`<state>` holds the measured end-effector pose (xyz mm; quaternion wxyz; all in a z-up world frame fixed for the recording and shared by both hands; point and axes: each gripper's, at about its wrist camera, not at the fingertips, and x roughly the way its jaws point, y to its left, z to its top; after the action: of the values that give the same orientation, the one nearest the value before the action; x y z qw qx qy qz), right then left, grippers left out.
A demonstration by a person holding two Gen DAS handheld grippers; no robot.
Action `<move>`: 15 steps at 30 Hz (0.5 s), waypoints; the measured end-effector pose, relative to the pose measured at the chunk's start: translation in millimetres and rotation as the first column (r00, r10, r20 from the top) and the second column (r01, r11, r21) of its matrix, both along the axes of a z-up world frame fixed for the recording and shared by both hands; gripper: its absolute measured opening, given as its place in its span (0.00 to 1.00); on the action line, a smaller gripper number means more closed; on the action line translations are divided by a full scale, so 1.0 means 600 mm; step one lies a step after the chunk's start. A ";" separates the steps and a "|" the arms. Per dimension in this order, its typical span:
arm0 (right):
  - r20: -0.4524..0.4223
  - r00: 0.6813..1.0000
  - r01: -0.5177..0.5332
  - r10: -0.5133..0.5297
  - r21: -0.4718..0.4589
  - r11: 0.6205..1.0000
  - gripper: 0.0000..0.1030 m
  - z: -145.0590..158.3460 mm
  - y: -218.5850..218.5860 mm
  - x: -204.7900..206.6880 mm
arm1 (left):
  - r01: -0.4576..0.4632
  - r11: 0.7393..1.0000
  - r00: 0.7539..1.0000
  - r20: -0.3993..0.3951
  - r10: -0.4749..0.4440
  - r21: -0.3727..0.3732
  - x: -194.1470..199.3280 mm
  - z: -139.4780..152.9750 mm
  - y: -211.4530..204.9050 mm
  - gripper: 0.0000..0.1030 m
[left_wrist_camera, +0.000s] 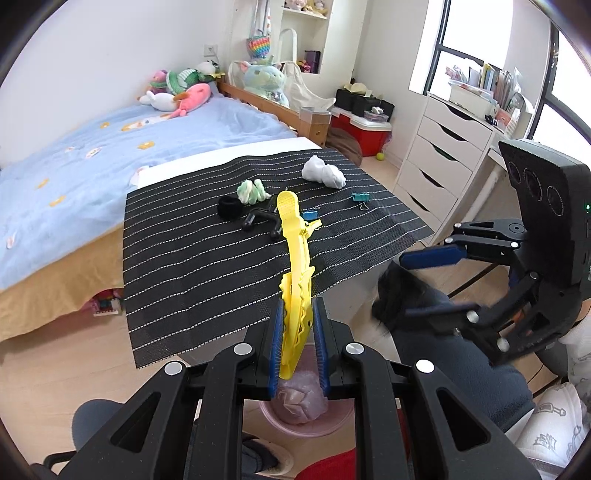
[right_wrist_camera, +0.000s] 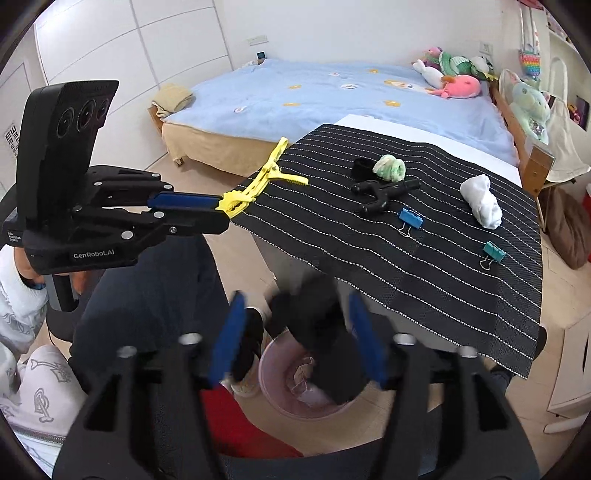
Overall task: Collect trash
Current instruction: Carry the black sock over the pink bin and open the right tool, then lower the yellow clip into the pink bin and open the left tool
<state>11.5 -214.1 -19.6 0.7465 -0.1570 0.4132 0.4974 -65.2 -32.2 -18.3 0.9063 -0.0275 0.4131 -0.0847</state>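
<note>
Left tongs [left_wrist_camera: 299, 332] clamp the yellow clip [left_wrist_camera: 295, 258] above the pink bin [left_wrist_camera: 306, 424].

A bedroom in a home, likely a child's: bed [left_wrist_camera: 74, 155] under a blue quilt, plush toys [left_wrist_camera: 177, 88] heaped at its head end, white drawer chest [left_wrist_camera: 443, 155] by the window [left_wrist_camera: 476, 26], wardrobe doors [right_wrist_camera: 129, 44] along one wall, pale wood floor [left_wrist_camera: 55, 369].

Table [right_wrist_camera: 424, 147] under black striped mat [right_wrist_camera: 424, 266].
</note>
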 end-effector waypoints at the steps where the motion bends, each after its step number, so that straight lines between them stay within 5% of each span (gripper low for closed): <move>1: -0.003 1.000 0.008 -0.008 0.003 1.000 0.77 0.000 -0.002 0.001 | 0.000 1.000 1.000 -0.001 0.000 -0.002 0.000 0.000 0.000 0.15; 5: -0.004 0.999 0.038 -0.038 0.013 0.999 0.87 0.004 -0.009 0.005 | 0.008 1.000 1.000 -0.008 -0.008 -0.003 -0.003 -0.001 -0.003 0.15; 15: 0.012 0.990 0.141 -0.141 0.041 0.989 0.92 0.024 -0.038 0.016 | 0.040 0.999 0.999 -0.024 -0.040 -0.002 -0.010 -0.006 -0.020 0.15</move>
<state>21.2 -236.9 -5.2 0.7858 -0.1162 0.4076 0.4503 -71.1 -44.0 -21.6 0.8995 -0.0206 0.4242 -0.1029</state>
